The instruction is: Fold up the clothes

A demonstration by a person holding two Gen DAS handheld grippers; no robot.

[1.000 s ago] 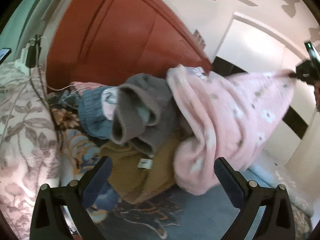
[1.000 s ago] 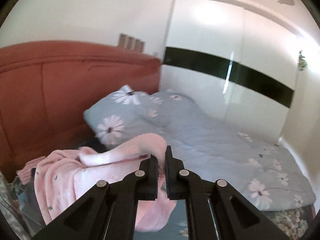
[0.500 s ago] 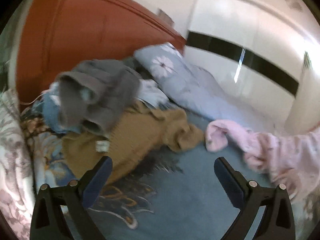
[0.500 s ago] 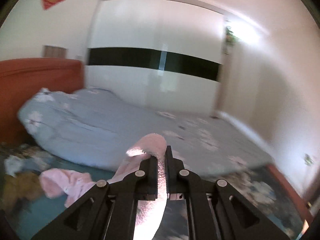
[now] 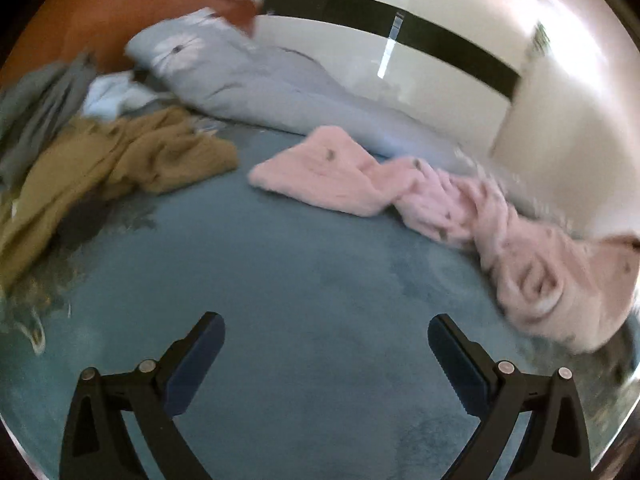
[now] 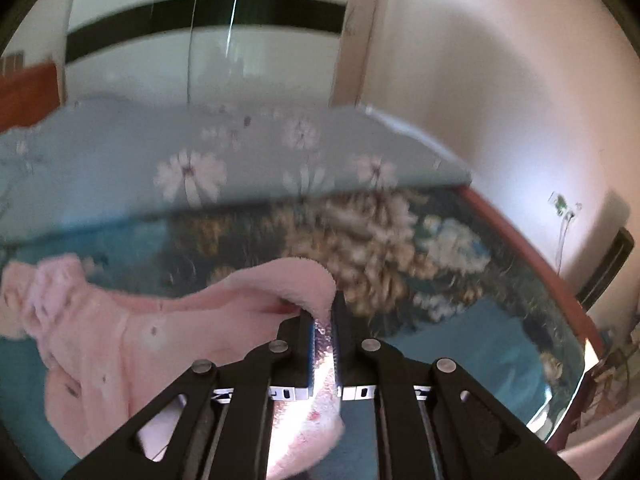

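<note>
A fluffy pink garment lies stretched and twisted across the teal bedspread, running from the middle to the right edge of the left wrist view. My right gripper is shut on one edge of the pink garment, which trails off to the left over the bed. My left gripper is open and empty, low over bare bedspread, short of the garment.
A heap of other clothes sits at the left: a mustard garment, a grey one and a white one. A grey-blue flowered duvet lies behind. The bed's red-brown edge runs at the right, a white wardrobe beyond.
My right gripper has dragged the pink garment off the clothes heap and to the right along the bed. My left gripper has swung right and down over the open bedspread.
</note>
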